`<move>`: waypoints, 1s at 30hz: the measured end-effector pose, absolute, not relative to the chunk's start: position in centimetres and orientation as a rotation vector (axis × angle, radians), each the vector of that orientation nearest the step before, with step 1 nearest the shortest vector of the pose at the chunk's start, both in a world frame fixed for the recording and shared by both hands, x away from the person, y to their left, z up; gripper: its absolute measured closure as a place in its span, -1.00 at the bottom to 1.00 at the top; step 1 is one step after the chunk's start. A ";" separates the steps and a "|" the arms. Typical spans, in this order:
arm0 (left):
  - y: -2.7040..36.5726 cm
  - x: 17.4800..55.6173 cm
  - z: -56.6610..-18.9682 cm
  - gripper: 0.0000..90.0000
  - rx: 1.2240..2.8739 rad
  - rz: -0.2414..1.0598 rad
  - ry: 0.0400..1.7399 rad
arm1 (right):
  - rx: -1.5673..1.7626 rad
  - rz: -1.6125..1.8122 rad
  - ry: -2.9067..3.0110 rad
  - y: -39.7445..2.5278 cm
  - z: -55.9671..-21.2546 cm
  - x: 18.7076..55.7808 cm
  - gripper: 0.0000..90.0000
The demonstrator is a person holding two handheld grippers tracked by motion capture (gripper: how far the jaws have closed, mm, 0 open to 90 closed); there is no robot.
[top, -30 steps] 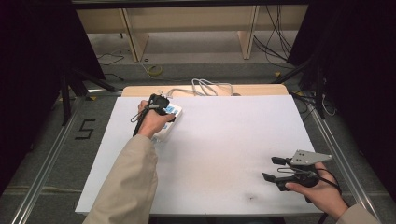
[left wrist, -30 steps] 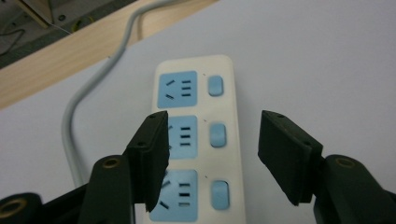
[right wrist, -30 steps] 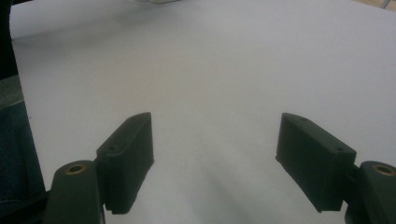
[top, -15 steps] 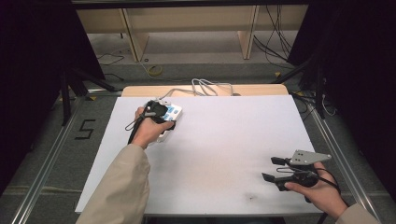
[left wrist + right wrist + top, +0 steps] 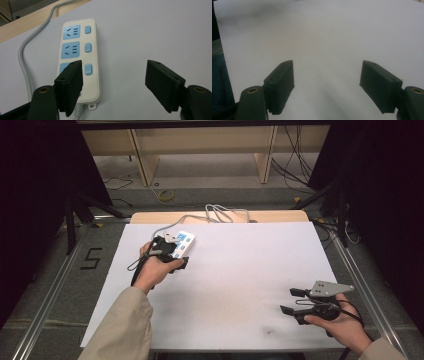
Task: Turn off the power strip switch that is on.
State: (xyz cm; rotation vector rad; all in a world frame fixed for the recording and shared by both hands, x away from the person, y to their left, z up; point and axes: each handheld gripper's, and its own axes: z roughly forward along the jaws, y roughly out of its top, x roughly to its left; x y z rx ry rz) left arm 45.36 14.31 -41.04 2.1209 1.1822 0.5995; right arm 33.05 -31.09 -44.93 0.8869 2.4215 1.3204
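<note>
The white table point(image 5: 225, 285) carries one thing, a power strip point(image 5: 79, 57), lying toward 11 o'clock near the far edge, its grey cord point(image 5: 25, 55) looping off past that edge. It lies flat, sockets and switches up, so it can be reached from above. The left gripper point(image 5: 172, 256) hovers at the strip's near end, jaws spread wide; in the left gripper view one jaw overlaps the nearest socket while the other stands over bare table, so the strip is not yet between them. This looks like lining up for a grasp. The right gripper point(image 5: 295, 301) waits at 4 o'clock, well apart, jaws spread over bare table, probably parked clear.
</note>
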 end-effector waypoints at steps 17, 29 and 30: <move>15.4 41.9 -42.4 -0.35 2.089 0.575 1.147 | 0.888 1.320 2.411 -31.1 -44.9 33.1 -0.40; 16.0 39.1 -43.9 -0.35 2.068 0.536 1.092 | 0.881 1.317 2.414 -31.1 -44.8 33.1 -0.41; 16.1 38.9 -44.0 -0.36 2.073 0.535 1.087 | 0.880 1.318 2.414 -31.1 -44.8 33.1 -0.41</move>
